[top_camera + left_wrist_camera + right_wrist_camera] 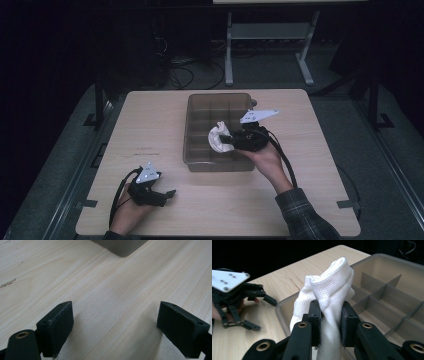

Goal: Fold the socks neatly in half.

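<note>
Right gripper view has the right tool (pixel 329 322) clenched on a white sock (pixel 330 287) above the divided bin (pixel 387 300); lower it squarely into one compartment before releasing, while the left tool (pixel 115 327) rests released on the bench (pixel 100 277).

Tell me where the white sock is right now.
In the high view the white sock hangs pinched in the right gripper over the near compartments of the divided bin, mid-table.
</note>
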`<control>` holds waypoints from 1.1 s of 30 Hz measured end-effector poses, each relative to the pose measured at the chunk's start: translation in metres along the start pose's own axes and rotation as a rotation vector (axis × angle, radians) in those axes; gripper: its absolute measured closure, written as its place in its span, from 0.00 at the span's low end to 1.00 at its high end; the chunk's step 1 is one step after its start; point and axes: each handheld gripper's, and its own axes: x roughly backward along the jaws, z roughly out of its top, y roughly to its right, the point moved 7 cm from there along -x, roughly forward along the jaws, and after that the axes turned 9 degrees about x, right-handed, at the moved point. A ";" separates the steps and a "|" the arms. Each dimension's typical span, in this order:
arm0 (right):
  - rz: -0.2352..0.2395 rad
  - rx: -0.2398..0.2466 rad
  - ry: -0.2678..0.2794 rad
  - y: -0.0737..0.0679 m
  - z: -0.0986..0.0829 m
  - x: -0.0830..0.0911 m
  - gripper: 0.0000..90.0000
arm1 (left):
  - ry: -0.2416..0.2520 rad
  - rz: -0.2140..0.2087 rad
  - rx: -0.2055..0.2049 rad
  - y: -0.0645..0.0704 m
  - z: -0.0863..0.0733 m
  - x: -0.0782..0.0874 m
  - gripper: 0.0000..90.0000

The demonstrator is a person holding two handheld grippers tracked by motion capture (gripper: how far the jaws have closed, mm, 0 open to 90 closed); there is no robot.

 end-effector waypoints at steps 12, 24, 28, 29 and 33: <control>-0.019 -0.028 -0.085 0.017 -0.004 -0.024 0.82 | 0.001 -0.002 0.003 0.000 0.000 0.000 0.15; -0.041 -0.048 -0.192 0.028 -0.019 -0.049 0.82 | 0.002 -0.001 0.003 0.000 0.000 0.000 0.15; -0.042 -0.055 -0.220 0.029 -0.021 -0.052 0.82 | 0.002 -0.001 0.003 0.000 0.000 0.000 0.15; -0.044 -0.054 -0.242 0.030 -0.022 -0.055 0.82 | 0.003 -0.001 0.004 0.000 0.000 0.000 0.15; -0.034 -0.054 -0.298 0.029 -0.024 -0.061 0.82 | 0.000 0.000 0.001 0.000 0.000 0.000 0.15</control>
